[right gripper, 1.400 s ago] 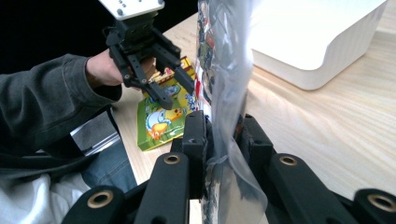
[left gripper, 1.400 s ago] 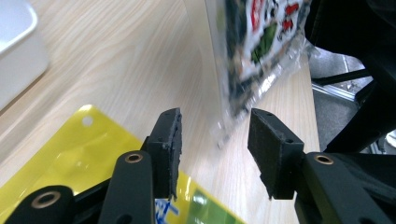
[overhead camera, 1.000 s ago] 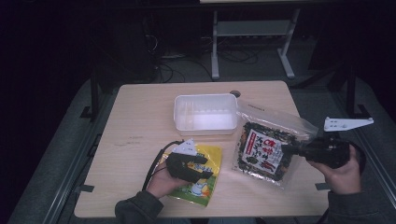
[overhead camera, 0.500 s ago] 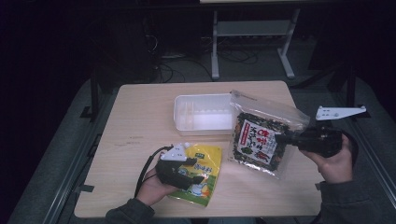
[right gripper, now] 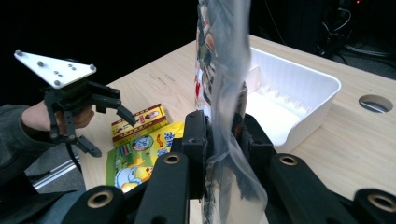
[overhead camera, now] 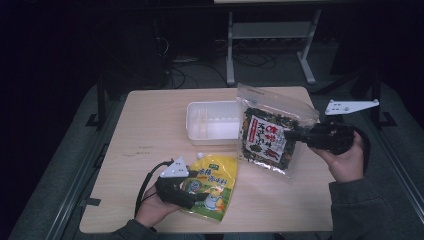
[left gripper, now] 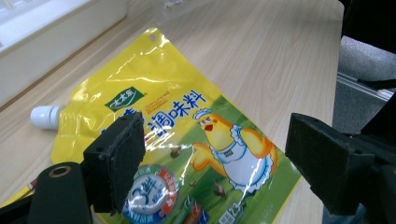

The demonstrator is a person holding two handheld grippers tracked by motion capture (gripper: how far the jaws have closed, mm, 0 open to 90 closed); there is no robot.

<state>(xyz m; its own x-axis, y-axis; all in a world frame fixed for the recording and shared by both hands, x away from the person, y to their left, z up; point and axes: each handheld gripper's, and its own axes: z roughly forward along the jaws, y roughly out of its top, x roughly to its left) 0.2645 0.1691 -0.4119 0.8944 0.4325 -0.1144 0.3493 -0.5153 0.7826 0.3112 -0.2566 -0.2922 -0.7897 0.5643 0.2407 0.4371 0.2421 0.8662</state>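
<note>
A clear bag of dark seaweed with a red and white label (overhead camera: 265,135) is held up at a tilt, and it covers the right end of the white tray (overhead camera: 212,122). My right gripper (overhead camera: 291,134) is shut on the bag's right edge. In the right gripper view, the clear film (right gripper: 224,93) stands pinched between my right gripper's (right gripper: 219,133) pads. A yellow spouted pouch with a chicken picture (left gripper: 187,116) lies flat on the table. My left gripper (left gripper: 219,144) has just been opening over the pouch and stands wide, not pressing it. It sits at the pouch's (overhead camera: 215,185) left side.
The white tray (right gripper: 299,93) has nothing in it and sits mid-table. A small red and yellow packet (right gripper: 140,122) lies by the pouch (right gripper: 135,163), near my left gripper (right gripper: 109,130). A round hole (right gripper: 376,103) is in the tabletop beyond the tray. Dark floor surrounds the table.
The right gripper has raised the seaweed bag and carried it left over the tray's end. The left gripper has opened and drawn back left off the pouch, which stays flat.
</note>
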